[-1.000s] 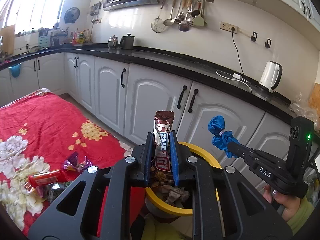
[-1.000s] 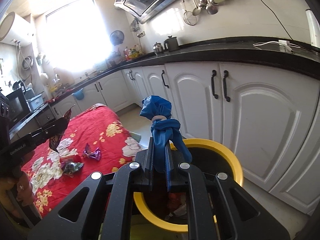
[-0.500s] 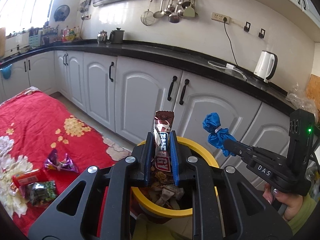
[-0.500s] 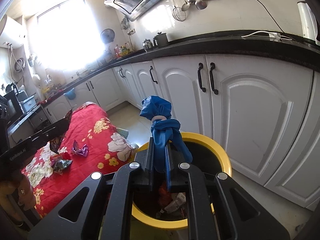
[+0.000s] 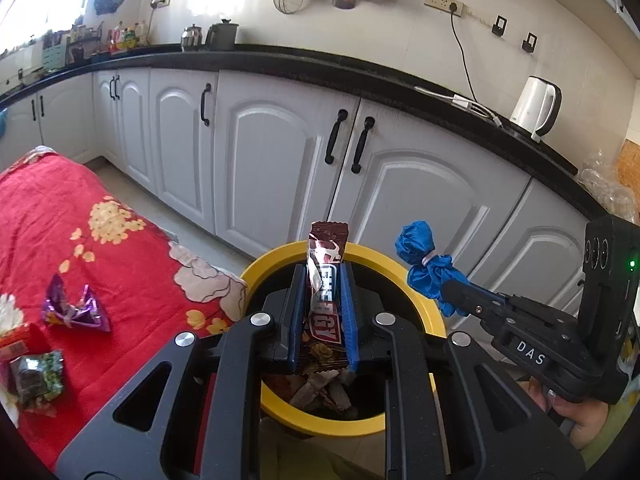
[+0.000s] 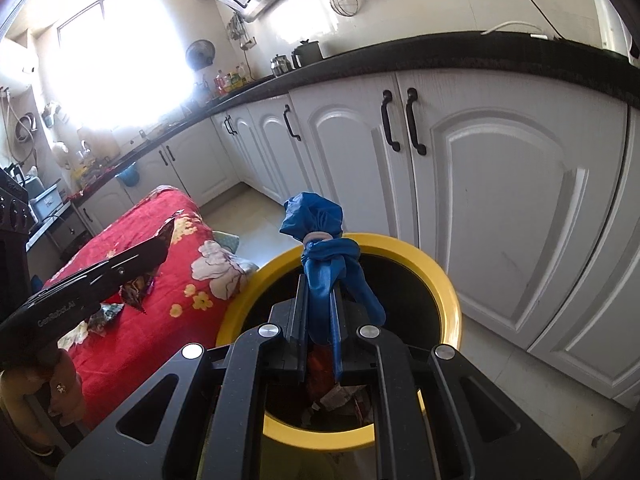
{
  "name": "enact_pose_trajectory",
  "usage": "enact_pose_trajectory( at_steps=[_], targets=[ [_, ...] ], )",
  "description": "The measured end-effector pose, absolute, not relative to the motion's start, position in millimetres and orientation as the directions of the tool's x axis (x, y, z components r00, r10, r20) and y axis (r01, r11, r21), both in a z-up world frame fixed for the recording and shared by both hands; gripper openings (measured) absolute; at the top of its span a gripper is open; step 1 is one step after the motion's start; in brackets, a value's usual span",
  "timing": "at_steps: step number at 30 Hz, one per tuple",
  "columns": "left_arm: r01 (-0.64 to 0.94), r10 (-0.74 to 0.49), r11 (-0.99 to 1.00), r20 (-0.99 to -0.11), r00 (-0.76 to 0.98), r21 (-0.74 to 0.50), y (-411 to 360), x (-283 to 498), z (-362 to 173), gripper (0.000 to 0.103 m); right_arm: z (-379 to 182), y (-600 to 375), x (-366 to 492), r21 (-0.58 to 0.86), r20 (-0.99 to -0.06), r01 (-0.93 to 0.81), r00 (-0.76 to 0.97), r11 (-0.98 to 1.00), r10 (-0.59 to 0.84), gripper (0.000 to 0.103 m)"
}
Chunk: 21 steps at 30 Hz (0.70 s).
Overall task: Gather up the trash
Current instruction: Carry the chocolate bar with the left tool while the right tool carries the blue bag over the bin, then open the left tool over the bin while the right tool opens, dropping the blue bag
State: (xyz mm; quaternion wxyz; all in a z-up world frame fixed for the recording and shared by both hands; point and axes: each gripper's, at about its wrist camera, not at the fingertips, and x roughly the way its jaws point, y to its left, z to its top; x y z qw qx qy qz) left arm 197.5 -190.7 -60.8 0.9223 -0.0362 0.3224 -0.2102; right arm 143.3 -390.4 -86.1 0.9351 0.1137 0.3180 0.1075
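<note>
Along the far side runs a row of white cabinets [image 5: 272,152] under a dark countertop [image 5: 360,76], with a white kettle [image 5: 536,106] on it at the right. Left of centre lies a red flowered cloth [image 5: 100,248] covering a table, its near right corner close beside the bin. That yellow-rimmed bin [image 5: 400,264] stands on the floor in front of the cabinets, dark inside, with crumpled wrappers [image 5: 320,388] lying at its bottom.

Over the bin's opening the left gripper [image 5: 323,304] has its jaws narrowed onto a brown snack-bar wrapper [image 5: 325,280], which stands upright between the blue pads with its top end sticking out above them. To its right the right gripper [image 6: 320,304] has its jaws pinched on a knotted blue bag [image 6: 320,248], the bunched top rising past the fingertips, also above the bin.

On the cloth, well left of the bin, sit a purple wrapper [image 5: 74,312], a green packet [image 5: 38,376] nearer, and a red packet's edge [image 5: 14,340] at the frame border.
</note>
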Motion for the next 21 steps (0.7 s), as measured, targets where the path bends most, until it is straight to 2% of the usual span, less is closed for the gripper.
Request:
enact_pose_trajectory(
  at_steps=[13, 14, 15, 17, 19, 21],
  targets=[
    [0.353, -0.408, 0.909, -0.636, 0.655, -0.221, -204, 223, -87, 0.012, -113, -400, 159, 0.314, -0.627, -0.082, 0.730, 0.946, 0.271, 0.010],
    [0.344, -0.400, 0.913, -0.638, 0.658, -0.218, -204, 224, -87, 0.017, -115, -401, 160, 0.317, -0.630, -0.075, 0.728, 0.945, 0.269, 0.012],
    [0.338, -0.398, 0.915, -0.638, 0.659, -0.221, -203, 225, -88, 0.031, -116, -402, 160, 0.318, -0.631, -0.071, 0.728, 0.945, 0.267, 0.015],
    [0.326, -0.394, 0.917, -0.634, 0.666, -0.228, -199, 225, -88, 0.050, -117, -406, 160, 0.326, -0.630, -0.056, 0.731, 0.944, 0.262, 0.034],
    [0.319, -0.386, 0.921, -0.634, 0.671, -0.223, -199, 226, -87, 0.055, -116, -409, 157, 0.334, -0.621, -0.040, 0.742, 0.942, 0.252, 0.043],
    [0.306, -0.374, 0.926, -0.635, 0.676, -0.219, -196, 225, -86, 0.069, -115, -411, 156, 0.336, -0.618, -0.033, 0.747, 0.941, 0.246, 0.043]
  ],
)
